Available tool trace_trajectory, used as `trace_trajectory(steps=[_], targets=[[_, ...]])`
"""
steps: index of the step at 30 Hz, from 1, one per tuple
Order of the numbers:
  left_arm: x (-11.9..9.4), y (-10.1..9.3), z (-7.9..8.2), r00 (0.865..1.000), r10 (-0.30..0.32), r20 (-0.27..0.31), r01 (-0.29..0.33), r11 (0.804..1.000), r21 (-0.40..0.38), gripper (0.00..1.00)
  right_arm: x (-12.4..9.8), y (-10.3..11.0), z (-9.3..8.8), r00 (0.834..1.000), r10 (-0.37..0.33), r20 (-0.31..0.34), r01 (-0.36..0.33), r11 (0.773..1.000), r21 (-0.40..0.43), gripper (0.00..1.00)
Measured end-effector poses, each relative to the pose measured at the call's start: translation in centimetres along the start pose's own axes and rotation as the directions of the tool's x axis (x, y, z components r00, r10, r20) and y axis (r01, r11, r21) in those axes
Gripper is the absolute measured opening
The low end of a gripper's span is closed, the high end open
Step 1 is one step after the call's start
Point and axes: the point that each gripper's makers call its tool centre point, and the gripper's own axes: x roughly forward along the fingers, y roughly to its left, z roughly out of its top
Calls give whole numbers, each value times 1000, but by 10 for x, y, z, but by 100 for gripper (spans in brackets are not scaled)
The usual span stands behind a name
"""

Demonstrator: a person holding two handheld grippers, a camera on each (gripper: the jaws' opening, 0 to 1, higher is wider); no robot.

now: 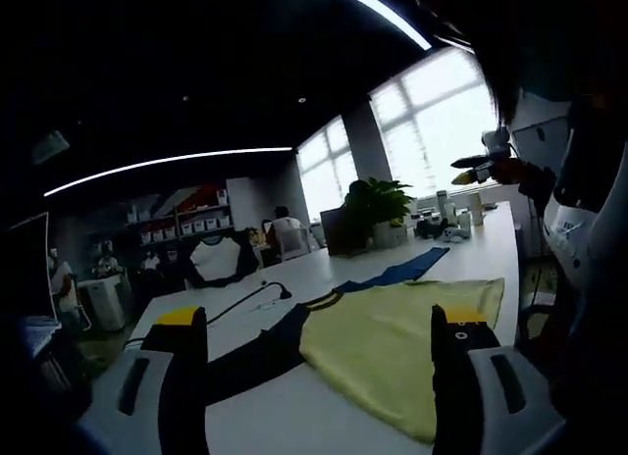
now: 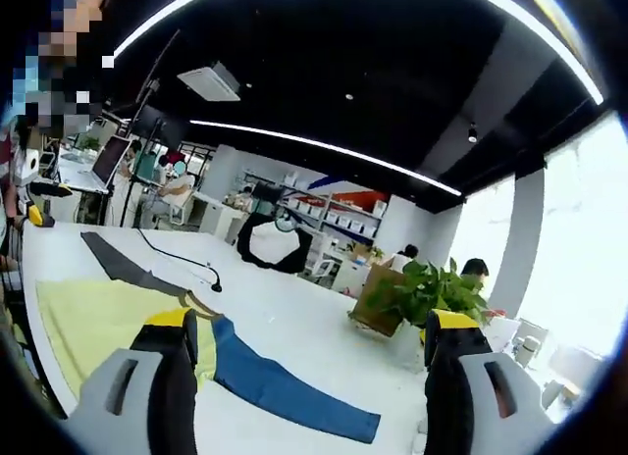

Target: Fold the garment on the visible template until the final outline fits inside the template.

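Quick status from where I'm sitting. My left gripper [image 1: 319, 337] has its jaws spread wide with nothing between them, hovering above the near edge of the table [image 1: 363, 264]. Same story for my right gripper [image 2: 309, 352]: jaws apart, nothing held, up in the air over the table.

Going outward from the left one: the garment [image 1: 392, 337] lies flat on the white table, right ahead between the jaws and running toward 3 o'clock. The body is yellow, with a dark sleeve [image 1: 250, 352] stretched toward 9 o'clock and a blue sleeve [image 1: 407, 271] reaching off toward 1 o'clock. In the right gripper view, the yellow body sits at about 9 o'clock, the blue sleeve runs out toward 6 o'clock, and the dark sleeve goes off toward 10 o'clock. A black cable [image 2: 177, 254] lies on the table just past the collar, apart from the shirt as far as I can tell.

Honestly I can't make out any template outline under or around the garment in either view, so I can't judge the fit yet.

Progress-wise, I'd call this basically the start: both sleeves are fully spread, no fold visible anywhere. Still to do, by my reckoning: fold both sleeves in, then fold the body down.

Further back there's a potted plant [image 1: 378, 205] and people at desks.
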Motion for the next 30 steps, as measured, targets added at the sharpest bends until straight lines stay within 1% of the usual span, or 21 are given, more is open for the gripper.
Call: trace_trajectory(steps=[1, 2, 3, 4, 5, 7, 9, 10, 11, 13, 14, 16, 18, 19, 21, 24, 25, 26, 27, 29, 30], targets=[[0, 0, 1, 1000, 2, 2, -2, 1000, 4, 100, 5, -5, -3, 1000, 1, -10, -1, 1000, 7, 99], [-1, 2, 3, 1000, 12, 7, -12, 1000, 10, 100, 7, -8, -4, 1000, 0, -8, 0, 1000, 11, 99], [-1, 5, 6, 999, 28, 17, -28, 999, 21, 100, 11, -12, -5, 1000, 7, 3, -7, 1000, 9, 97], [-2, 5, 6, 999, 28, 17, -28, 999, 26, 100, 15, -18, 4, 998, -2, 65, 4, 1000, -28, 96], [-1, 6, 7, 999, 31, 17, -32, 999, 23, 100, 18, -27, 1, 998, -36, 57, 37, 999, -27, 97], [0, 8, 8, 998, 43, 35, -43, 999, 4, 100, 24, -35, -8, 999, -37, 14, 37, 999, 1, 98], [3, 11, 4, 997, 70, 16, -70, 998, -4, 100, 27, -44, -8, 998, -57, 29, 57, 998, 17, 95], [4, 11, 3, 997, 73, 6, -72, 997, -2, 100, 30, -49, -11, 998, -64, 20, 63, 998, 22, 95], [4, 10, 3, 998, 70, 5, -70, 998, 0, 100, 31, -53, -13, 997, -78, 17, 77, 996, 35, 94], [4, 10, 4, 997, 70, 7, -70, 998, -2, 100, 36, -60, -19, 997, -82, 13, 81, 995, 53, 93], [4, 11, 6, 997, 73, 16, -73, 997, -12, 100, 40, -64, -25, 996, -87, -1, 87, 994, 62, 93], [3, 14, 8, 996, 82, 16, -82, 996, -23, 100, 48, -70, -45, 994, -86, -65, 91, 994, 68, 93], [2, 16, 9, 995, 95, 18, -94, 995, -25, 100, 53, -81, -59, 988, -119, -97, 127, 988, 85, 93], [2, 17, 11, 994, 105, 23, -104, 994, -26, 100, 58, -85, -70, 986, -120, -116, 129, 989, 71, 93], [1, 20, 14, 992, 124, 30, -123, 992, -26, 100, 66, -91, -85, 983, -129, -132, 142, 985, 94, 93], [1, 20, 17, 990, 136, 40, -135, 990, -29, 100, 74, -96, -106, 978, -127, -166, 147, 983, 113, 91], [1, 20, 17, 990, 136, 41, -134, 990, -31, 100, 78, -95, -117, 975, -109, -192, 131, 986, 107, 89], [1, 20, 17, 990, 135, 40, -134, 991, -31, 100, 81, -98, -125, 971, -118, -207, 143, 983, 112, 89], [2, 20, 17, 990, 135, 36, -134, 991, -30, 100, 84, -100, -136, 966, -113, -231, 144, 982, 119, 88], [2, 20, 15, 991, 134, 25, -133, 991, -24, 100, 90, -100, -150, 962, -106, -252, 138, 984, 116, 87], [2, 20, 14, 991, 133, 22, -133, 991, -24, 100, 92, -97, -155, 962, -95, -256, 127, 985, 112, 85]])
